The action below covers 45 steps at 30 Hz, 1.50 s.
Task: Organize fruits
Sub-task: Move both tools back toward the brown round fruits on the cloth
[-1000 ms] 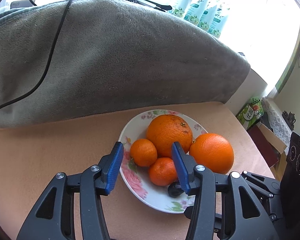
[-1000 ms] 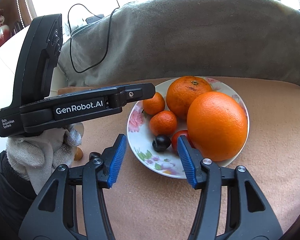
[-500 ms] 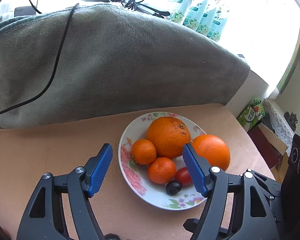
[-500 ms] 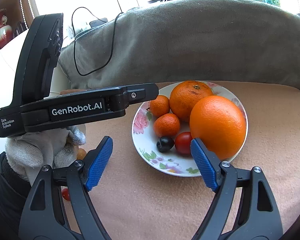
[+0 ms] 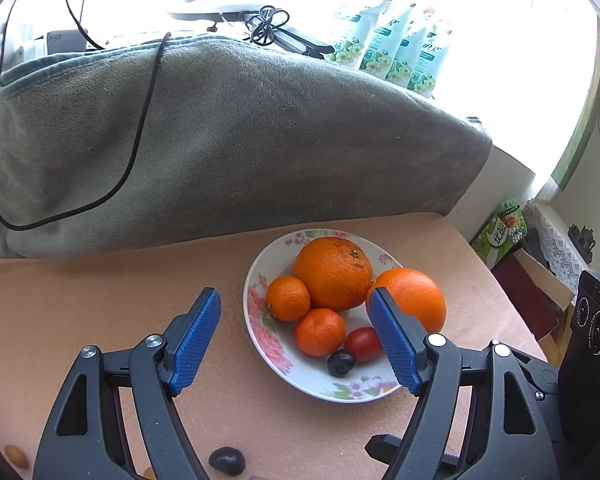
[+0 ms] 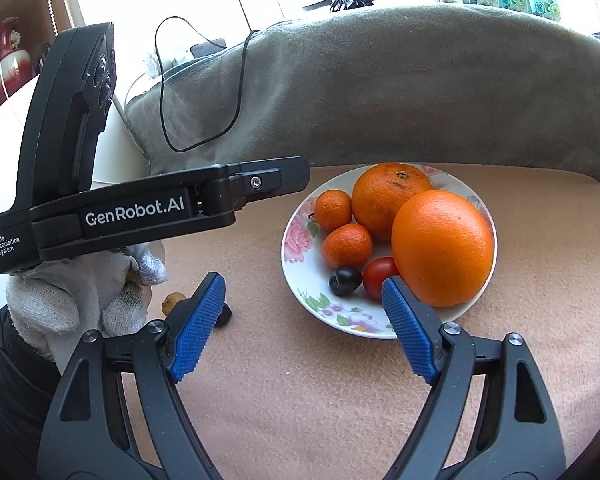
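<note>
A floral white plate (image 5: 260,316) (image 6: 296,256) on the peach cloth holds two big oranges (image 5: 332,272) (image 6: 442,246), two small mandarins (image 5: 320,332) (image 6: 346,246), a cherry tomato (image 5: 362,344) (image 6: 380,272) and a dark plum (image 5: 340,362) (image 6: 344,280). My left gripper (image 5: 296,344) is open and empty, held back from the plate's near left side. My right gripper (image 6: 304,324) is open and empty in front of the plate. A dark fruit (image 5: 228,460) (image 6: 224,318) and a small yellow-brown fruit (image 6: 172,302) lie loose on the cloth to the left of the plate.
A grey blanket (image 5: 220,140) with a black cable (image 5: 140,120) rises behind the table. Green-white packets (image 5: 388,52) stand on the bright sill. The left gripper's body (image 6: 140,208) and gloved hand (image 6: 80,296) fill the right view's left. Boxes (image 5: 500,228) lie past the right edge.
Both grippers have opened wider and pulled back from the plate. The cherry tomato and plum now show fully, and loose fruits appear at the lower left.
</note>
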Available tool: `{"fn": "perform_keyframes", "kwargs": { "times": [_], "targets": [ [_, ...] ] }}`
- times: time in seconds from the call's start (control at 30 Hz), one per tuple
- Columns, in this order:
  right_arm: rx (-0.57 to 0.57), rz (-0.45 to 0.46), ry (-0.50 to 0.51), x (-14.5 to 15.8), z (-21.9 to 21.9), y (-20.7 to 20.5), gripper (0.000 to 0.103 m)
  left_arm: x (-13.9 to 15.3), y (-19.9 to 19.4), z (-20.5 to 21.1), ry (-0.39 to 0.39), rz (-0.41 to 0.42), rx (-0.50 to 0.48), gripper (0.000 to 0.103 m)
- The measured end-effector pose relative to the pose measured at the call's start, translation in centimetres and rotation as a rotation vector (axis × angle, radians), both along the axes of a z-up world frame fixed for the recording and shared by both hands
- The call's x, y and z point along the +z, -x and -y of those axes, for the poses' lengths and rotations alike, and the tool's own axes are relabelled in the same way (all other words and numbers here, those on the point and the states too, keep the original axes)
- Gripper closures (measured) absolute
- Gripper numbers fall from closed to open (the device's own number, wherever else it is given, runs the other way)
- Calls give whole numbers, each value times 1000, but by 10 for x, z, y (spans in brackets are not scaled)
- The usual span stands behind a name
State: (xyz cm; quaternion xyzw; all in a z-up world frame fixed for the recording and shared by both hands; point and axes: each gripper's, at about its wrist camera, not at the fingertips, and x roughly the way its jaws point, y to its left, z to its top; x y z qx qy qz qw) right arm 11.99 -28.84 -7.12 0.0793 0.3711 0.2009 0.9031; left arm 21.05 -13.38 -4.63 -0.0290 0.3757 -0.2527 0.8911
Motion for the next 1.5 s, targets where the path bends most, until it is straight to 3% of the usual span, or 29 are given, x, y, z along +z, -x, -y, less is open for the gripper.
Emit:
{"fn": "perform_keyframes", "kwargs": {
  "times": [0.47, 0.97, 1.5],
  "targets": [
    [18, 14, -8, 8, -8, 20, 20, 19, 28, -23, 6, 38, 30, 26],
    [42, 72, 96, 6, -30, 41, 20, 31, 63, -77, -33, 88, 131, 26],
    [123, 35, 79, -3, -48, 44, 20, 1, 94, -170, -32, 27, 302, 26]
  ]
}}
